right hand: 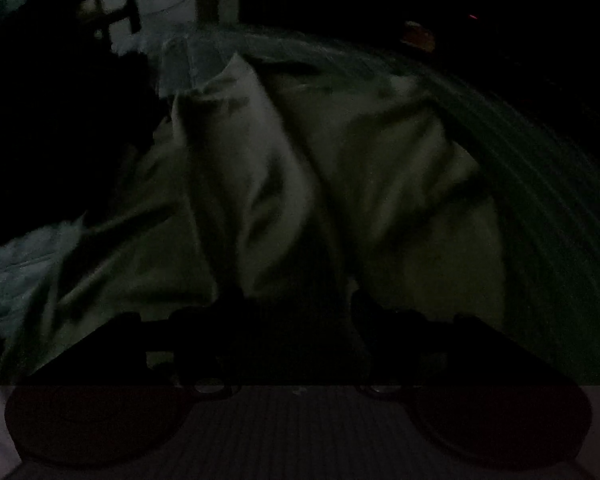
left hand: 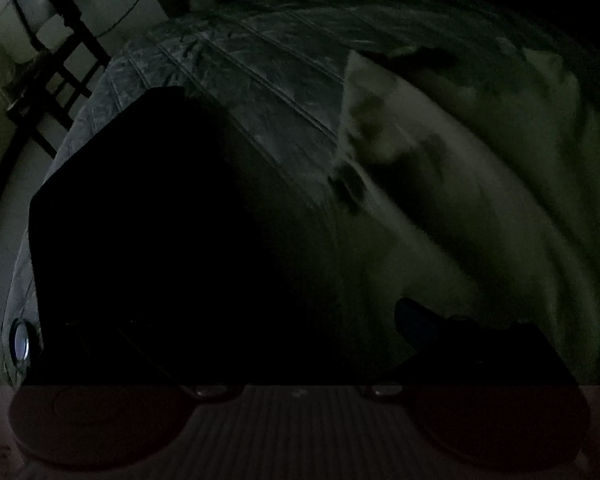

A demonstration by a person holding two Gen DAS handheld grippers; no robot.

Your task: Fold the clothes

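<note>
1. The scene is very dark and blurred.
2. A pale garment (right hand: 284, 184) lies rumpled on a quilted bed cover (left hand: 236, 80), spreading across most of the right wrist view and the right half of the left wrist view (left hand: 460, 184).
3. The right gripper (right hand: 296, 312) hovers over the garment, its fingers (right hand: 364, 312) apart with creased cloth showing between them; whether they touch it I cannot tell.
4. The left gripper (left hand: 260, 320) is largely lost in shadow: only one finger (left hand: 416, 320) shows, so I cannot tell its state.
</note>
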